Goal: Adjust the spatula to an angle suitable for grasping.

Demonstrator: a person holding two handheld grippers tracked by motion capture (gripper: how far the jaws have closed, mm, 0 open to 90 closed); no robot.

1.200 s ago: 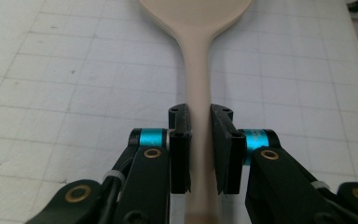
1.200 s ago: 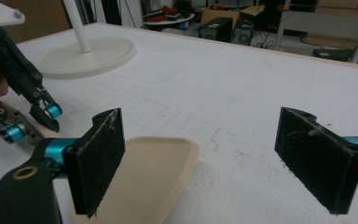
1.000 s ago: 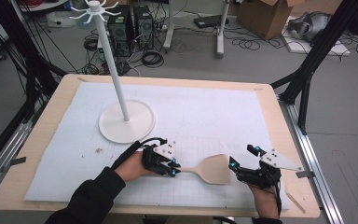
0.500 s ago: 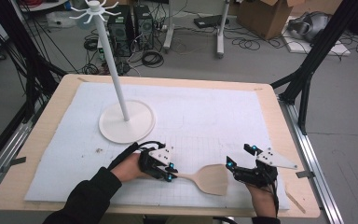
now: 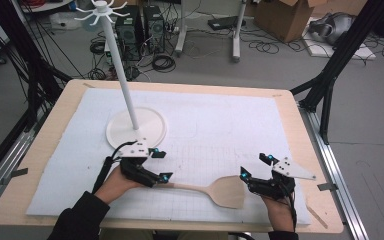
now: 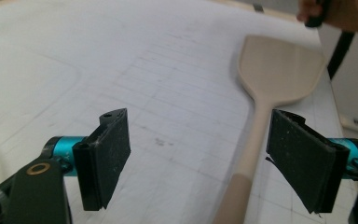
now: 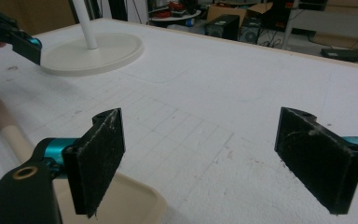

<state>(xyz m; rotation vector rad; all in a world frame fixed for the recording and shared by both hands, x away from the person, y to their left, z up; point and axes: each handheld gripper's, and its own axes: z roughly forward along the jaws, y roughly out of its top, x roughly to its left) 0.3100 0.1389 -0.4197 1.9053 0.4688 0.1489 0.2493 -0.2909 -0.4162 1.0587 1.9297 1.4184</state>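
Here the wooden spatula lies flat on the white mat near the person's edge of the table, its blade toward the right gripper and its handle toward the left gripper. The left gripper's jaws have just been opening and now stand wide, and in the left gripper view the handle runs between them, close to 1 pad, with neither pressing on it; so the spatula is released, not held. The right gripper is also spread wide and empty, its jaws hovering over the blade's edge, probably waiting to take over. The white hook stand sits well behind, likely the spatula's destination.
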